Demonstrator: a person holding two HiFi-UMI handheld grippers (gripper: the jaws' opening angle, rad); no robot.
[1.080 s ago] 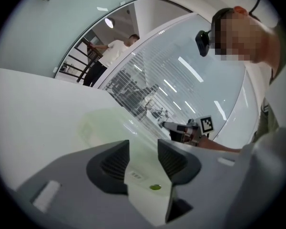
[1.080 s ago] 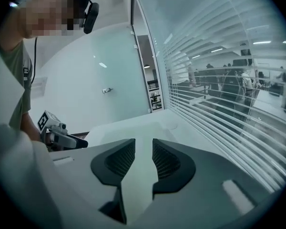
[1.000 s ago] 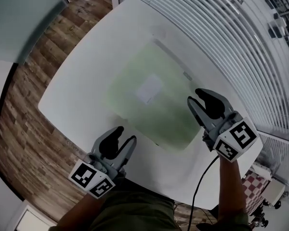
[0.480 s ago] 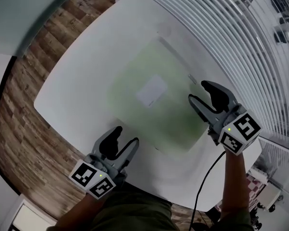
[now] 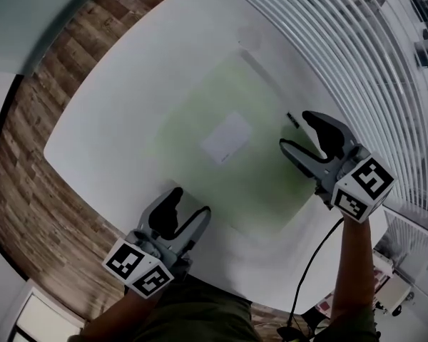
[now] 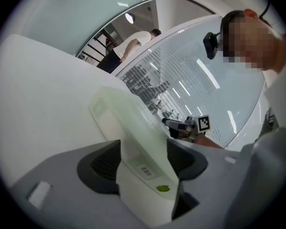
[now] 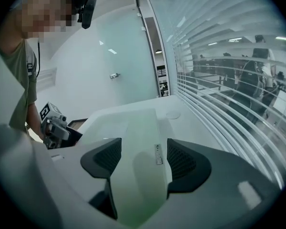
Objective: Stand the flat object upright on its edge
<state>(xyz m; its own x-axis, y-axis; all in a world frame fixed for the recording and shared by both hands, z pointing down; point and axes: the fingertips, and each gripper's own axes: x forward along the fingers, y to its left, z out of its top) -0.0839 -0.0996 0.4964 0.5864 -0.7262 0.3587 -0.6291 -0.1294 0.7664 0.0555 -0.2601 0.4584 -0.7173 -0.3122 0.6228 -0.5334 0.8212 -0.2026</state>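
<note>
Left tool (image 5: 188,204), right tool (image 5: 298,131) astride edges of flat green board (image 5: 217,100)

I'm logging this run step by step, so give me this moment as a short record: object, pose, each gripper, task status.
object: pale green translucent flat board with a white rectangular label
pose: lying flat on the white table
left gripper: open, jaws have just been opening; board's near edge between them, pads not pressing
right gripper: open, jaws have just been opening; board's right edge between them, pads not pressing
task status: board not yet stood on its edge
</note>
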